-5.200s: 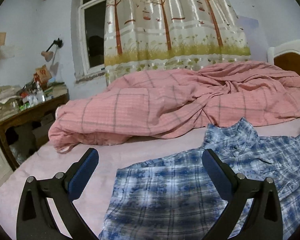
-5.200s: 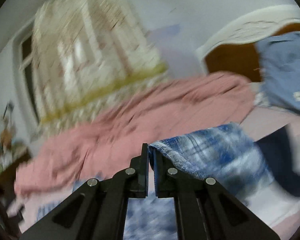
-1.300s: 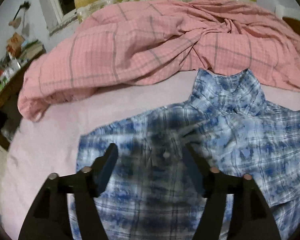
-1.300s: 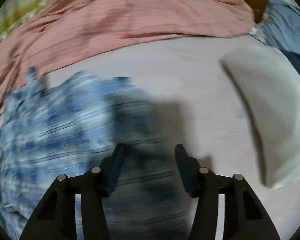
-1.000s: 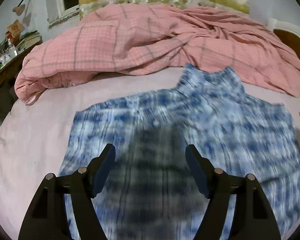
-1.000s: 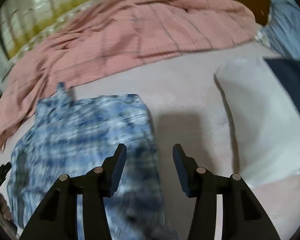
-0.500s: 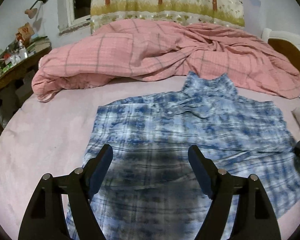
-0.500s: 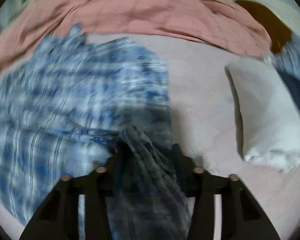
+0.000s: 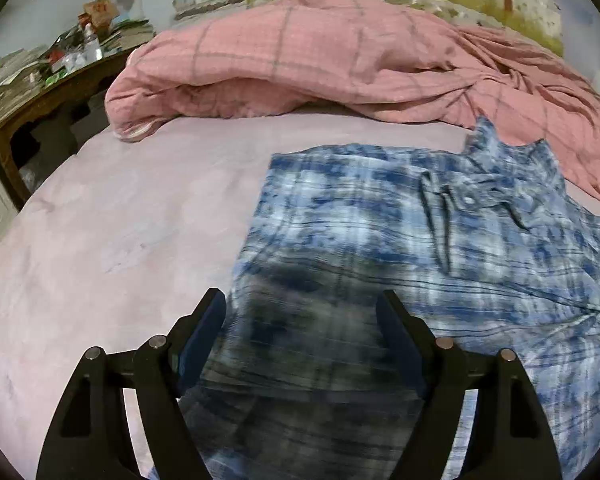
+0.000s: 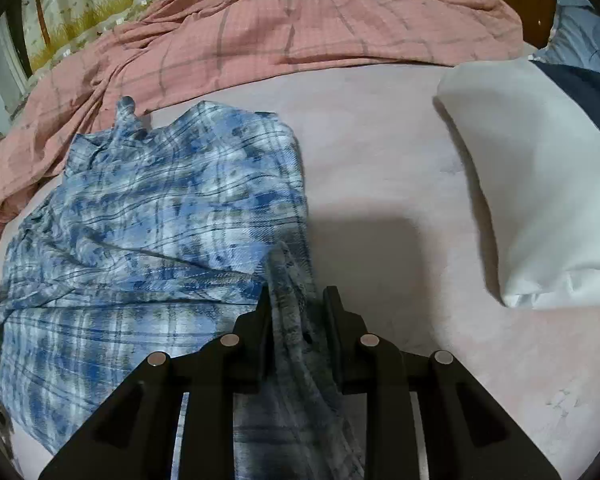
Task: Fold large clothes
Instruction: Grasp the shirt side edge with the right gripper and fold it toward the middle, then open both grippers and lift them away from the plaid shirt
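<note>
A blue and white plaid shirt lies spread on the pink bed sheet, collar toward the far side. My left gripper hovers open over the shirt's near left part, its left finger just over the cloth's edge, and nothing is pinched. In the right wrist view the shirt fills the left half. My right gripper sits at its right edge, jaws closing, with a raised ridge of plaid fabric bunched between the fingers and filling the gap.
A crumpled pink checked duvet runs along the far side of the bed. A white pillow lies right of the shirt, with dark blue cloth behind it. A cluttered wooden side table stands at the left.
The left gripper has moved left and lower, to the shirt's left edge. The right gripper has sunk and its jaws have narrowed around a fold at the shirt's right edge.
</note>
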Demonstrator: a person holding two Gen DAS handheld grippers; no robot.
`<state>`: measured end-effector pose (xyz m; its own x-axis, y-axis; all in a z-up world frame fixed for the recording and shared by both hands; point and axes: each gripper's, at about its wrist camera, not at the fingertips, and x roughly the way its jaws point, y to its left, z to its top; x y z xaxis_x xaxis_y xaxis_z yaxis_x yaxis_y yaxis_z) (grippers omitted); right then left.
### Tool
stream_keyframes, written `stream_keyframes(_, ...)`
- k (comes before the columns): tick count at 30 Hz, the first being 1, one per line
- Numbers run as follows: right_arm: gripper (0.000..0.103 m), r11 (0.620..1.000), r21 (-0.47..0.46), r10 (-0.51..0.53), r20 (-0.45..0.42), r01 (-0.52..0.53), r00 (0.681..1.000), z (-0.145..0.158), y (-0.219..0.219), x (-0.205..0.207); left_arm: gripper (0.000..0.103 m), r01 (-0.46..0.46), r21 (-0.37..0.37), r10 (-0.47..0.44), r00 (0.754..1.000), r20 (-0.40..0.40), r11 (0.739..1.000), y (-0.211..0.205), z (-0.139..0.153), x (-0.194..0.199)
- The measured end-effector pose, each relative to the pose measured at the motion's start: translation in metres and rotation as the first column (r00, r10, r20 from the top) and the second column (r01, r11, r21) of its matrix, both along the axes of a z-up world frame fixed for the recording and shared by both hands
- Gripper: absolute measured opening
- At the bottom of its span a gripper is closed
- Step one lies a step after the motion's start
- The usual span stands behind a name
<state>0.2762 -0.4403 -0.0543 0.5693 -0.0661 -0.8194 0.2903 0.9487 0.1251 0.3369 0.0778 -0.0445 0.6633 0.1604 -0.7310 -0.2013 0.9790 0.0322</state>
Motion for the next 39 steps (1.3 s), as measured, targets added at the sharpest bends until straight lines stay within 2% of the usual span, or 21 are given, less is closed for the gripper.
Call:
stream_keyframes(5, 0.026, 0.998, 0.058, -0.018, -0.007, 0.018, 1.000, 0.001, -0.011, -0.005, 0.076, -0.030, -0.030, 0.030, 1.000, -0.009, 0.999, 0.014, -0.003, 0.002)
stream_keyframes(7, 0.028, 0.999, 0.042, 0.009, -0.011, -0.008, 1.000, 0.006, -0.008, -0.008, 0.076, -0.028, -0.050, 0.028, 1.000, -0.002, 0.998, 0.018, -0.003, 0.001)
stream_keyframes(10, 0.031, 0.998, 0.066, -0.002, 0.053, -0.001, 0.999, 0.030, -0.007, -0.019, 0.076, -0.005, -0.059, 0.006, 1.000, 0.016, 0.998, 0.019, -0.005, 0.002)
stream_keyframes(11, 0.034, 0.997, 0.082, -0.018, 0.102, 0.010, 0.995, 0.044, -0.007, -0.022, 0.076, 0.004, -0.052, -0.003, 1.000, 0.022, 0.999, 0.017, -0.005, 0.004)
stream_keyframes(13, 0.063, 0.998, 0.059, -0.028, 0.144, 0.020, 0.989, 0.061, -0.005, -0.019, 0.076, 0.022, -0.037, -0.020, 0.999, 0.028, 0.999, 0.014, -0.008, 0.007)
stream_keyframes(16, 0.066, 0.996, -0.068, -0.046, 0.148, 0.056, 0.988, 0.083, 0.000, 0.010, 0.076, 0.019, -0.050, -0.019, 1.000, 0.000, 0.999, 0.015, -0.016, 0.014)
stream_keyframes(18, 0.066, 0.998, -0.043, -0.048, 0.116, 0.053, 0.992, 0.082, -0.004, 0.046, 0.076, 0.005, -0.073, -0.007, 1.000, -0.022, 0.997, 0.018, -0.021, 0.018)
stream_keyframes(21, 0.066, 1.000, -0.016, -0.013, 0.066, 0.014, 0.998, 0.064, -0.008, 0.100, 0.076, -0.003, -0.099, 0.001, 1.000, -0.019, 0.995, 0.022, -0.021, 0.018)
stream_keyframes(25, 0.065, 0.975, -0.177, 0.130, -0.025, -0.132, 0.991, 0.032, 0.015, 0.157, 0.076, 0.001, -0.085, -0.002, 1.000, -0.019, 0.996, 0.019, -0.022, 0.020)
stream_keyframes(26, 0.064, 0.962, -0.219, 0.158, -0.044, -0.163, 0.987, 0.023, 0.020, 0.168, 0.076, 0.003, -0.082, -0.005, 1.000, -0.019, 0.997, 0.018, -0.022, 0.022)
stream_keyframes(27, 0.051, 0.958, -0.230, 0.161, -0.060, -0.170, 0.985, 0.018, 0.021, 0.175, 0.076, 0.005, -0.078, -0.007, 1.000, -0.019, 0.997, 0.017, -0.022, 0.023)
stream_keyframes(28, 0.018, 0.960, -0.224, 0.154, -0.082, -0.169, 0.985, 0.012, 0.020, 0.180, 0.076, 0.007, -0.074, -0.008, 1.000, -0.020, 0.997, 0.016, -0.022, 0.023)
stream_keyframes(29, 0.004, 0.965, -0.208, 0.138, -0.101, -0.157, 0.985, 0.008, 0.017, 0.183, 0.076, 0.009, -0.071, -0.010, 1.000, -0.019, 0.997, 0.016, -0.022, 0.024)
stream_keyframes(30, 0.003, 0.973, -0.196, 0.111, -0.086, -0.126, 0.990, 0.010, 0.012, 0.183, 0.076, 0.009, -0.067, -0.010, 1.000, -0.019, 0.998, 0.015, -0.022, 0.024)
stream_keyframes(32, 0.003, 0.974, -0.225, 0.015, 0.020, -0.010, 1.000, 0.026, -0.001, 0.172, 0.076, 0.008, -0.060, -0.009, 1.000, -0.018, 0.998, 0.014, -0.022, 0.024)
stream_keyframes(34, 0.001, 0.967, -0.245, -0.063, 0.056, 0.074, 0.996, 0.032, -0.012, 0.168, 0.076, 0.006, -0.053, -0.007, 1.000, -0.018, 0.999, 0.014, -0.022, 0.024)
stream_keyframes(37, 0.001, 0.966, -0.258, -0.025, -0.019, 0.019, 0.999, 0.020, -0.020, 0.176, 0.076, 0.007, -0.053, -0.008, 1.000, -0.018, 0.999, 0.013, -0.023, 0.023)
stream_keyframes(39, 0.002, 0.946, -0.324, -0.032, -0.039, 0.017, 0.999, 0.014, -0.017, 0.179, 0.076, 0.007, -0.057, -0.008, 1.000, -0.018, 0.998, 0.014, -0.023, 0.023)
